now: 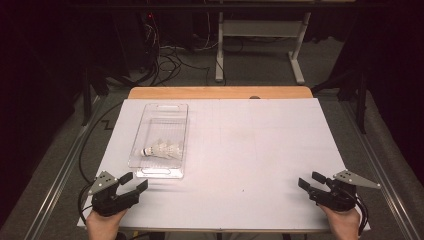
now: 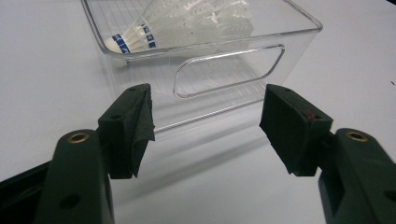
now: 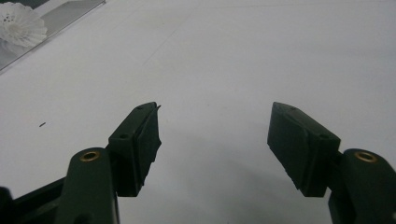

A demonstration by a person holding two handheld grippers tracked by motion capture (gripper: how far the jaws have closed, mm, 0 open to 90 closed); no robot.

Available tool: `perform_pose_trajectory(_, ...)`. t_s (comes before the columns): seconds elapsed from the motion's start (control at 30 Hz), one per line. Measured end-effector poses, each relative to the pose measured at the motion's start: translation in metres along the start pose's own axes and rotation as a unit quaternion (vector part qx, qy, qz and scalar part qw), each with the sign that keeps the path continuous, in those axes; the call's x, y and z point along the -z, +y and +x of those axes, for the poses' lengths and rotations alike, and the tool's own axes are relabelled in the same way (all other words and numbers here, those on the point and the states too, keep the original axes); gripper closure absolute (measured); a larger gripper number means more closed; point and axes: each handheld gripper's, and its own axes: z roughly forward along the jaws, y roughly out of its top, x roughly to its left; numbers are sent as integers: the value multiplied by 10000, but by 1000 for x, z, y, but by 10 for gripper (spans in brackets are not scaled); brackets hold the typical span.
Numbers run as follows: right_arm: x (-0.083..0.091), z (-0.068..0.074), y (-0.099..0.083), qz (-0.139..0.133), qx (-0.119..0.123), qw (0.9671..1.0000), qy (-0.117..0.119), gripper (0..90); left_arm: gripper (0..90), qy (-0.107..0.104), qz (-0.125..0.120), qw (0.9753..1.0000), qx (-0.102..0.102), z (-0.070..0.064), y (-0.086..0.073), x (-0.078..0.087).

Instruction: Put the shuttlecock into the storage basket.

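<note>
Shuttlecocks (image 2: 180,23) lie beyond the left hand-held gripper (image 2: 208,128).

White table (image 1: 260,150), wooden far edge (image 1: 220,92), floor cables (image 1: 167,60) (tangled), white desk frame (image 1: 260,35)

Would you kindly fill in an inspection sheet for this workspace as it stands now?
Surface: white table top, one small dark speck near the front.
Job's things: clear plastic bin at left holding white shuttlecocks lying on their sides.
Clutter: nothing seen.
Grippers: left hand-held gripper open, just short of the bin's near end; right hand-held gripper open, over bare table at the front right.
Cables: black cable along the table's left edge.
Surroundings: dark room, white desk frame behind, floor cables.
</note>
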Motion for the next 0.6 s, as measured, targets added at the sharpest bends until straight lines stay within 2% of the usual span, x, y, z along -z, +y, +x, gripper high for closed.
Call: perform_pose_trajectory(0.6, 0, -1, 0, -7, -11, 10000, 20, 336, 348, -29, 26, 10000, 41, 1, 0, -1)
